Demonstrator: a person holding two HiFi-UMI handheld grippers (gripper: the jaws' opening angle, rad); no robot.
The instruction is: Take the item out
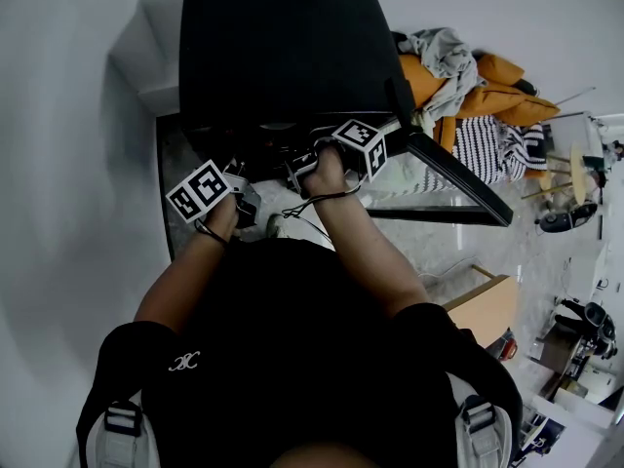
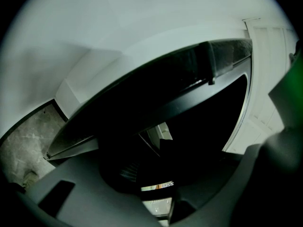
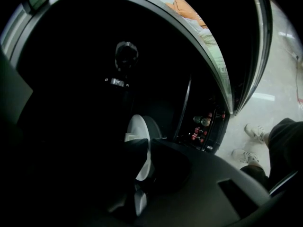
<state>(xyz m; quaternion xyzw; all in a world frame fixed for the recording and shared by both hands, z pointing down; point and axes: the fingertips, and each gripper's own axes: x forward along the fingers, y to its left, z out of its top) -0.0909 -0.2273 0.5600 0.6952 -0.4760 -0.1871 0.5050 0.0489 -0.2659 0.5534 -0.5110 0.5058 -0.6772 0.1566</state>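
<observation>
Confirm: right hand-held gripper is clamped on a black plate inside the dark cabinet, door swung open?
Not quite: the plate is white, not black. The right gripper view shows it standing on edge between the jaws of the right hand-held gripper, which are closed on it, inside the dark cabinet with its door swung open.

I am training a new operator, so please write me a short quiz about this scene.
1. True or false: the glass door of the black cabinet stands open.
2. What is the right tool shut on? A) a white plate B) a bottle C) a cloth
3. Fill in: the cushions piled beside the cabinet are ____ in colour.
Key: 1 true; 2 A; 3 orange.
</observation>
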